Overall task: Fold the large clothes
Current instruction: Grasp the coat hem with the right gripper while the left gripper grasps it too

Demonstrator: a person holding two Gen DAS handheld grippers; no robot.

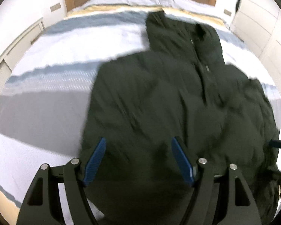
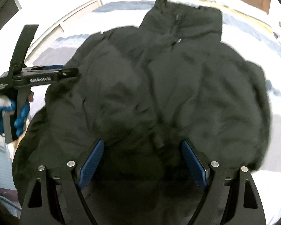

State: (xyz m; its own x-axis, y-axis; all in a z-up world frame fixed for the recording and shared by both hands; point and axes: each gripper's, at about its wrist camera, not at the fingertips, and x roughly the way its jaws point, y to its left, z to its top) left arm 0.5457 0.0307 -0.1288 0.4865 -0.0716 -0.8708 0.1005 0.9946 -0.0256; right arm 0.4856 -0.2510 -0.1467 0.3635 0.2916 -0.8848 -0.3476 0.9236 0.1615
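On the striped bed (image 1: 46, 71) the dark padded jacket (image 1: 159, 97) sprawls ahead at twelve o'clock. Both my claws, left (image 1: 138, 161) and right (image 2: 142, 161), gape wide, empty. Soft, bulky, likely slippery; I'd pinch the hem.

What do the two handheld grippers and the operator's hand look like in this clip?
Both the left gripper and the right gripper have black linkage frames with silver pivot pins and ribbed blue pads. From the right wrist view, the left gripper's side carries white lettering, too blurred to read. The hand holding it wears a white and blue glove.
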